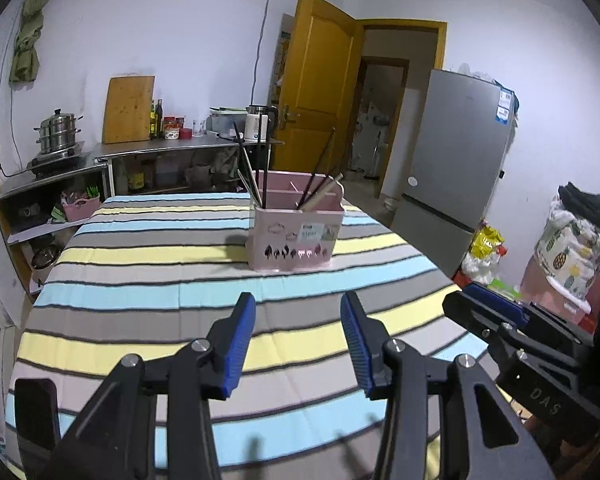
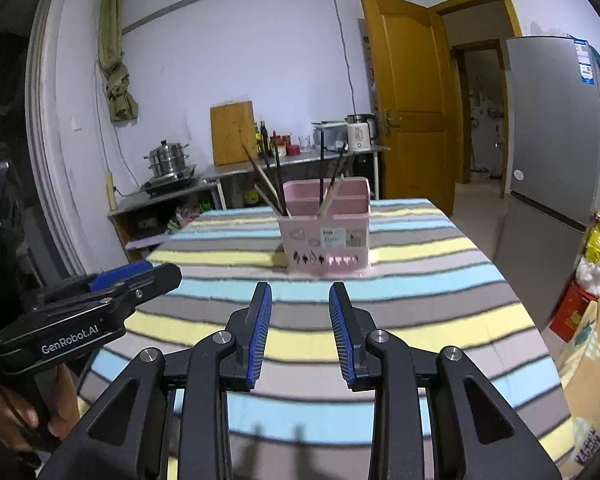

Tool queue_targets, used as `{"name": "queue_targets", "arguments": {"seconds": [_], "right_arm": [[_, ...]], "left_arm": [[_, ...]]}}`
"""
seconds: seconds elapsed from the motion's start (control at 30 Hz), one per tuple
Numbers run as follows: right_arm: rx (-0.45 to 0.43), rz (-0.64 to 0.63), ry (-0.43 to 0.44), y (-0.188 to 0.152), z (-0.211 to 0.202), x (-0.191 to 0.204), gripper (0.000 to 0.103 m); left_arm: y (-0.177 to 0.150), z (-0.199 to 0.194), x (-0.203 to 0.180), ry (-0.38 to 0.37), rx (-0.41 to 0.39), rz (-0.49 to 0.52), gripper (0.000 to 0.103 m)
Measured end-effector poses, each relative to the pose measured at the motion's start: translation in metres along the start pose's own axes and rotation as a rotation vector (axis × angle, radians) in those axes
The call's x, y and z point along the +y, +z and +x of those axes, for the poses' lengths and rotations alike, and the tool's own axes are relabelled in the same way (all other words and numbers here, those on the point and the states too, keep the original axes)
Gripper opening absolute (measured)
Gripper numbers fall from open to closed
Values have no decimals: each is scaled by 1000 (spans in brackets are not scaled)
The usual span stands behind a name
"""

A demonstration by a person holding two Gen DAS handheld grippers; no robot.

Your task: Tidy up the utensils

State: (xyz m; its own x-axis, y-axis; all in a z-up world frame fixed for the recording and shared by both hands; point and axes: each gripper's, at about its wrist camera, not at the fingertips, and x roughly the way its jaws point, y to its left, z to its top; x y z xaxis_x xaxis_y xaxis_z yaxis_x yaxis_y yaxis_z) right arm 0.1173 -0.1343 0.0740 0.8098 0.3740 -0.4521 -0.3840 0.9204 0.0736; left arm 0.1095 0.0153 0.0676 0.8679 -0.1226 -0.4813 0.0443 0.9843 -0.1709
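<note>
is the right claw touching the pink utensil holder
Apart. The right wrist view shows striped tablecloth between the open right claw and the pink utensil holder.

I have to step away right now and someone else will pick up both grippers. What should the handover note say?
Left gripper: open, nothing between the pads, above the striped tablecloth.
Right gripper: open, empty too, beside the left one.
Pink utensil holder: upright in the middle of the table, ahead of both grippers, untouched. Chopsticks stand in its left compartment and more utensils lean in the right one.
Done: every utensil in view is in the holder; none lies loose on the cloth.
Left: probably nothing; check the table edges, which are out of view.
</note>
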Motion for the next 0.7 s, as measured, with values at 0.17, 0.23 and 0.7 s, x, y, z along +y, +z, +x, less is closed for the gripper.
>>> {"name": "queue_targets", "arguments": {"seconds": [0.17, 0.23, 0.7], "right_arm": [[7, 10, -19, -18, -9, -2, 33], [-2, 4, -24, -24, -14, -2, 42], [-4, -39, -46, -39, -22, 6, 48]], "left_arm": [[-17, -10, -7, 4, -1, 15, 46], [-21, -14, -7, -1, -6, 22, 46], [-38, -19, -5, 13, -13, 25, 46]]}}
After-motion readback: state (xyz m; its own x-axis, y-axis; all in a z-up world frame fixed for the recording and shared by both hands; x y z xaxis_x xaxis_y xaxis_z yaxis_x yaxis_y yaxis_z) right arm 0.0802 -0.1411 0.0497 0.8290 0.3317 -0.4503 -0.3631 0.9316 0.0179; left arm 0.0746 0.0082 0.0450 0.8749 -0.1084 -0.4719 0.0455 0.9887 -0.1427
